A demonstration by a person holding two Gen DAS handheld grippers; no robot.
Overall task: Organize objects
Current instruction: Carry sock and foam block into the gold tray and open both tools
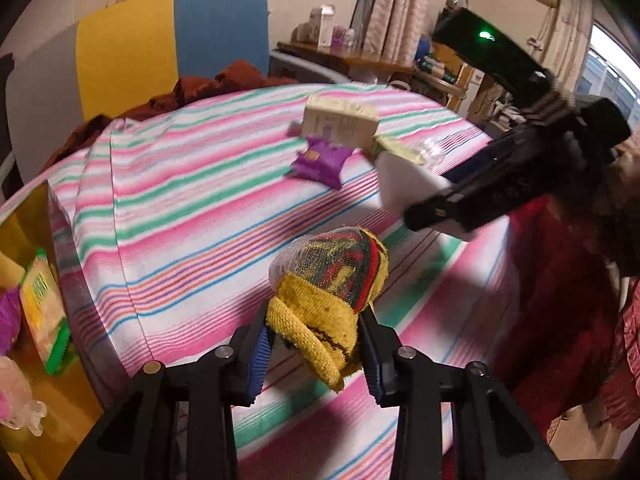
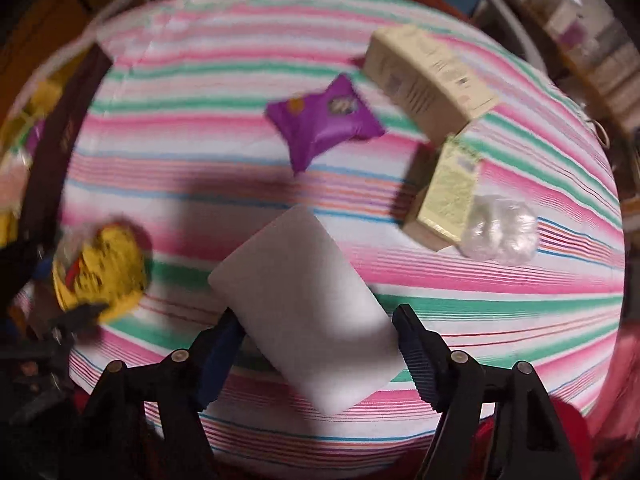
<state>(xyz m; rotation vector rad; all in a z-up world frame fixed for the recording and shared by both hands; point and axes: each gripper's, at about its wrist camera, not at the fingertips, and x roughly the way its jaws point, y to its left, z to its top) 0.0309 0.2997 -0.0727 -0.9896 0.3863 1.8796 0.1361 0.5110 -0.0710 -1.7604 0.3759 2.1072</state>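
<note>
Got the rolled yellow knitted sock bundle in thin clear wrap pinched at its near cuff end in the left gripper, jaws narrow and squashing the knit, held up over the near part of the pink-and-green striped tablecloth. Looks soft, light and squishy, so no breakage worry. Would grab across the thick knit, not the slick plastic at the far tip.

Over on the right gripper: pointing steeply down, jaws fairly wide, straddling the white rectangular foam block at its near end. Left pad right against it. Can't tell whether the right pad is biting. Also can't say if it rests on the cloth or hangs just above. Probably featherweight and a bit compressible, so best taken across the short width near the middle to stop it pivoting, since it sits skewed between the pads.

Room-wise, plenty of bare cloth in the near-left and middle. Clutter sits far right: shiny purple snack pouch, long cream cardboard box, small pale-yellow carton touching a crumpled clear plastic bag. Worth watching the table's left edge too, with a drop to a yellow-green packet lower down, plus the red sleeve crowding the near right.
</note>
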